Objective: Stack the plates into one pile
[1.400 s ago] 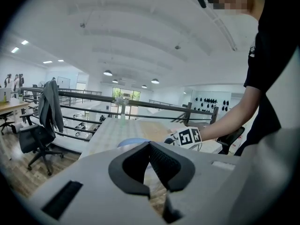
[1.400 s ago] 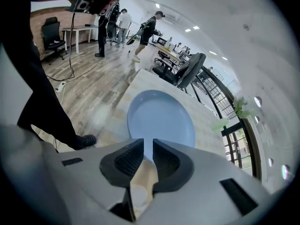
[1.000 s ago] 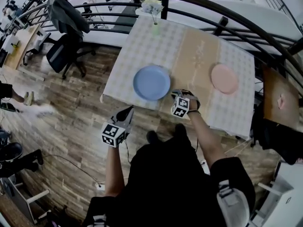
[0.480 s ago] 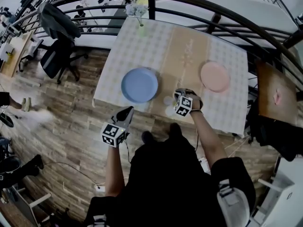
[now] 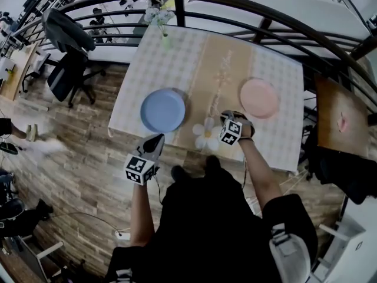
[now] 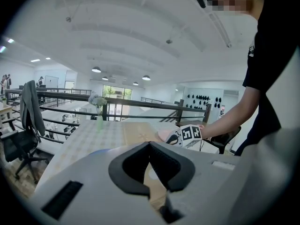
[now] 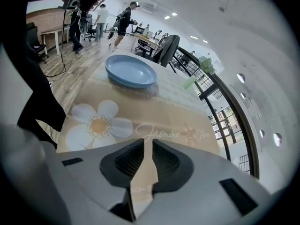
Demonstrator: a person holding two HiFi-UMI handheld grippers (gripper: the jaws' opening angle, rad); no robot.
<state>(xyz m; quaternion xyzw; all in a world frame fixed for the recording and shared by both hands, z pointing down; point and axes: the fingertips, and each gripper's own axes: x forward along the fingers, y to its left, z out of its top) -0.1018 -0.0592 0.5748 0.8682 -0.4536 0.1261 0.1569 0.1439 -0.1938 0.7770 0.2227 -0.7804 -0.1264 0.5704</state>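
Note:
A blue plate (image 5: pixel 162 109) lies on the left part of the table (image 5: pixel 177 58), and a pink plate (image 5: pixel 258 98) lies apart from it on the right. My right gripper (image 5: pixel 234 117) hovers over the table's front edge between them, its jaws a narrow slit apart with nothing in them. In the right gripper view (image 7: pixel 144 142) it looks across a flower-print runner at the blue plate (image 7: pixel 130 71). My left gripper (image 5: pixel 155 141) hangs off the table just in front of the blue plate, empty, jaw tips touching (image 6: pixel 150 144). The pink plate (image 6: pixel 164 134) shows past it.
A slim vase of flowers (image 5: pixel 160 17) stands at the table's far left corner. A curved dark railing (image 5: pixel 247 7) runs behind the table. An office chair with a jacket (image 5: pixel 68 63) stands on the wood floor at the left. People stand far off (image 7: pixel 123 18).
The table has drawn nearer and the runner's flower print has come into sight. My right gripper now reaches over the table's front edge. The left gripper has hardly moved.

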